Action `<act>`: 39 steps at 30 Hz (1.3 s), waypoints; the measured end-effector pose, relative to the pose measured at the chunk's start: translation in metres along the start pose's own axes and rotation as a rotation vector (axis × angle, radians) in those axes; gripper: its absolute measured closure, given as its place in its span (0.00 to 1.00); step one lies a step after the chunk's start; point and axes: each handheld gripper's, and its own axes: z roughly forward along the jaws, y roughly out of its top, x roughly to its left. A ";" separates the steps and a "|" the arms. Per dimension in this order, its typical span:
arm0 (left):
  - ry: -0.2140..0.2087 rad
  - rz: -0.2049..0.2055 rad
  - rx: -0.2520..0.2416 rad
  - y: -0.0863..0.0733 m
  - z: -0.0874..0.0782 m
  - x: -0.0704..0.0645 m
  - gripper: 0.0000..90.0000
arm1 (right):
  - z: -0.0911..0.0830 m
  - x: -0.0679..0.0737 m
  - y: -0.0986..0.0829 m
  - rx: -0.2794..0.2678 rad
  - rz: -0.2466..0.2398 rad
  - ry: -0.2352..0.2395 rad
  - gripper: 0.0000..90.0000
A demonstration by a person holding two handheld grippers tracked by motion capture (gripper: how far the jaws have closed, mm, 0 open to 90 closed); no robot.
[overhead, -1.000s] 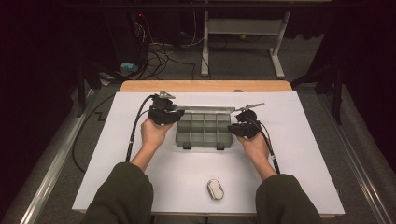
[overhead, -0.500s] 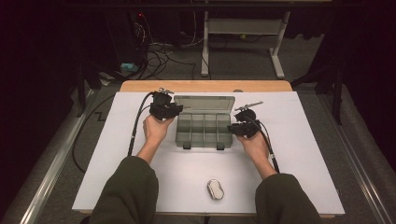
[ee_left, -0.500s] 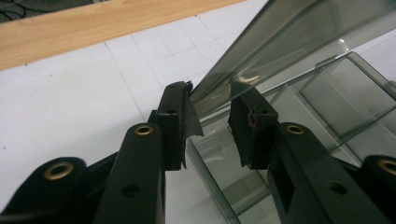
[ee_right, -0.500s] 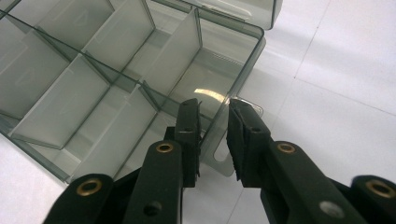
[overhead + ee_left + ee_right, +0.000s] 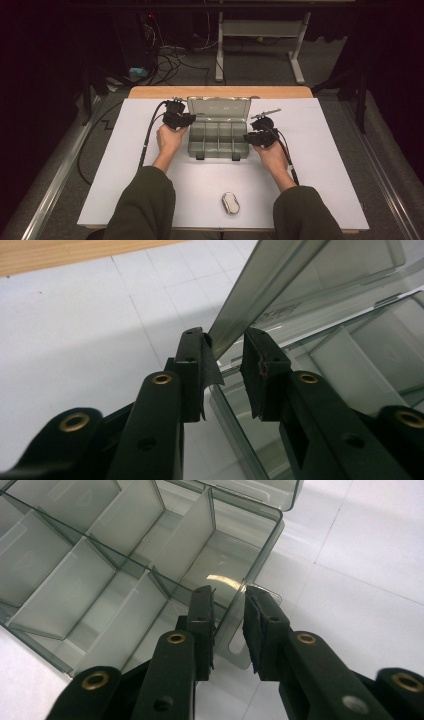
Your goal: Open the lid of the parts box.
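White tabletop [image 5: 320,165] carries the smoky plastic organizer box [image 5: 218,140], long axis running 9 to 3 o'clock, between 2 tongs. Its lid [image 5: 218,106] is raised at 12 o'clock. Left tongs [image 5: 226,357] straddle the lid's edge, jaws apart; right tongs [image 5: 227,611] bracket the box's side wall, apart too.

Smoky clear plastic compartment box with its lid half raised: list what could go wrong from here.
1. The hinged lid sits between the left gripper's slightly parted jaws; it could slip out and drop shut.
2. The right gripper straddles only the thin side wall of the smoky clear plastic compartment box; the light box may tilt or skid.
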 end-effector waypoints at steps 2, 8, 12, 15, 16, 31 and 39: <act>-0.002 -0.007 0.006 0.000 0.002 0.001 0.79 | 0.000 0.000 0.000 0.001 0.000 0.000 0.83; -0.009 -0.042 -0.001 -0.001 0.006 0.004 0.80 | 0.000 0.001 0.001 0.005 -0.003 -0.005 0.83; 0.006 -0.037 -0.006 0.000 0.009 0.003 0.81 | 0.000 0.001 0.001 0.007 -0.005 -0.006 0.83; 0.006 -0.043 -0.005 0.000 0.010 0.004 0.81 | 0.000 0.002 0.001 0.007 -0.003 -0.008 0.83; 0.008 -0.042 -0.004 0.000 0.010 0.003 0.81 | 0.000 0.002 0.001 0.007 -0.003 -0.009 0.83; 0.058 -0.002 0.029 0.006 0.014 -0.002 0.74 | 0.000 0.002 0.001 0.005 -0.002 -0.012 0.83; 0.045 0.012 0.025 0.008 0.002 -0.002 0.62 | 0.000 0.002 0.000 0.003 -0.004 -0.012 0.83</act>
